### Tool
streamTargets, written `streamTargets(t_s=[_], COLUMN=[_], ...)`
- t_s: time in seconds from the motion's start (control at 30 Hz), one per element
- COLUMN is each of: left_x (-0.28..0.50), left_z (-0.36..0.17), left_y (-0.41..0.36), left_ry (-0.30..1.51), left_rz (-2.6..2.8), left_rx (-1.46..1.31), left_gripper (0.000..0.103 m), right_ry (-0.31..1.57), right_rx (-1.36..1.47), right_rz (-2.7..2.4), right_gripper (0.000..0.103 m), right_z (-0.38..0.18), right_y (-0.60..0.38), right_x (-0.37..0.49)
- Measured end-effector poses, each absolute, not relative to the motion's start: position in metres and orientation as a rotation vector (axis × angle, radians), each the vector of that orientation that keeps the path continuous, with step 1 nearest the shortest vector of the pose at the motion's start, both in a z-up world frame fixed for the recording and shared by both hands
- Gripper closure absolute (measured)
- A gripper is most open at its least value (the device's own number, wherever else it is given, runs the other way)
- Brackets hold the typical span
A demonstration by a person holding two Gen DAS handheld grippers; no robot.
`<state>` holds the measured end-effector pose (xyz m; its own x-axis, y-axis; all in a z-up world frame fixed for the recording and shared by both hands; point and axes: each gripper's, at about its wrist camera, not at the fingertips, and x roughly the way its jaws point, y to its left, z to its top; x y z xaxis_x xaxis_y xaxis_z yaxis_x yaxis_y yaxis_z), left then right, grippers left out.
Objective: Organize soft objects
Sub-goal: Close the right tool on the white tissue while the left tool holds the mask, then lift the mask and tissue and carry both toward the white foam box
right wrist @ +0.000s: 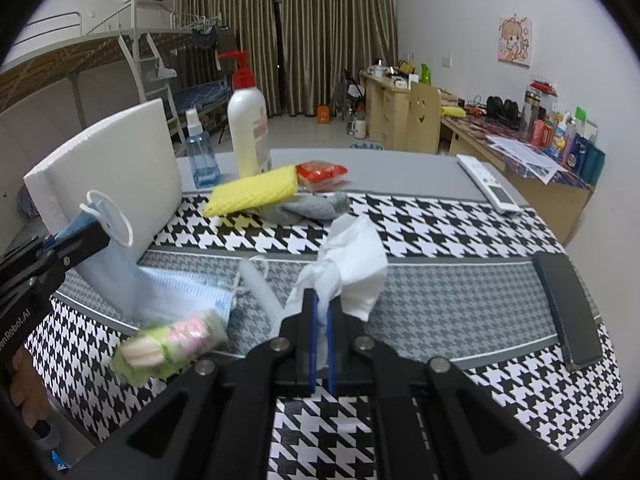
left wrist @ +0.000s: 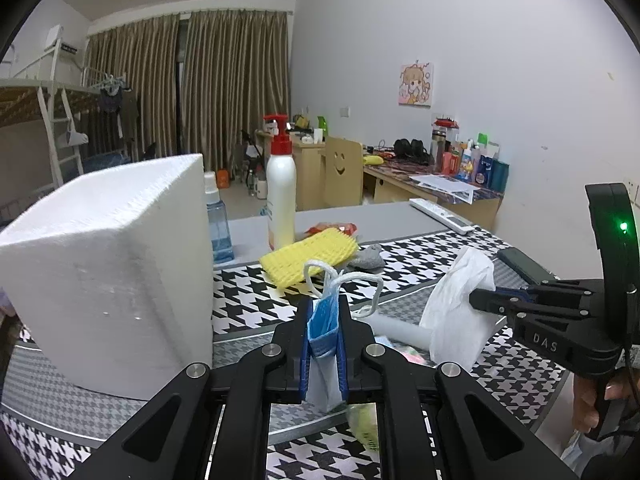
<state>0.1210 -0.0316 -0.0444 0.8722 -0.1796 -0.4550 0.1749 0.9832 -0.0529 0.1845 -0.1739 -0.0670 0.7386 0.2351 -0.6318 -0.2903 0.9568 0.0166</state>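
I am steering toward the big white foam block [left wrist: 108,264] on the houndstooth tablecloth [right wrist: 440,224], keeping both loads clear: my left gripper [left wrist: 323,320] is clamping the blue pleated face mask [left wrist: 322,320], my right gripper [right wrist: 321,312] is pinching the crumpled white tissue [right wrist: 352,260], both lifted.

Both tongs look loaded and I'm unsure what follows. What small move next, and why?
Probably carry both toward the foam box: the left tongs pinch the blue mask, the right tongs pinch the white tissue, both clear of the mat.
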Motion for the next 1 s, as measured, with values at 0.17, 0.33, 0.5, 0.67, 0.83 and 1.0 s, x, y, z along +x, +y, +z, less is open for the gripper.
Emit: streamTargets(t_s=[0.17,0.33,0.5,0.67,0.83,1.0], left_x=[0.115,0.109,0.103,0.100,0.100,0.103], left_z=[-0.041,-0.034,-0.023,-0.015,-0.009,-0.003], left_y=[-0.027,-0.023,-0.021,-0.019,-0.020,-0.018], left_ry=[0.467,0.444,0.407,0.377,0.364,0.367], left_rz=[-0.177,-0.174,-0.173,-0.151,-0.133,-0.105], left_rx=[-0.016,-0.011,-0.003,0.016,0.030,0.026], left_gripper=[0.092,0.092,0.092,0.092,0.092,0.092], right_ry=[0.653,0.627,0.596,0.573,0.552,0.533], right_rx=[-0.085,-0.078,-0.082,-0.080,-0.082,-0.083], right_rz=[0.292,0.291,0.293,0.296,0.309,0.326], right_gripper=[0.097,0.097,0.097,0.097,0.097,0.097], right_z=[-0.059,-0.052,-0.044,-0.036,-0.030,-0.025], right_y=[-0.175,-0.177,-0.177,-0.179,-0.178,-0.174], right_x=[0.180,0.175,0.169,0.167,0.165,0.165])
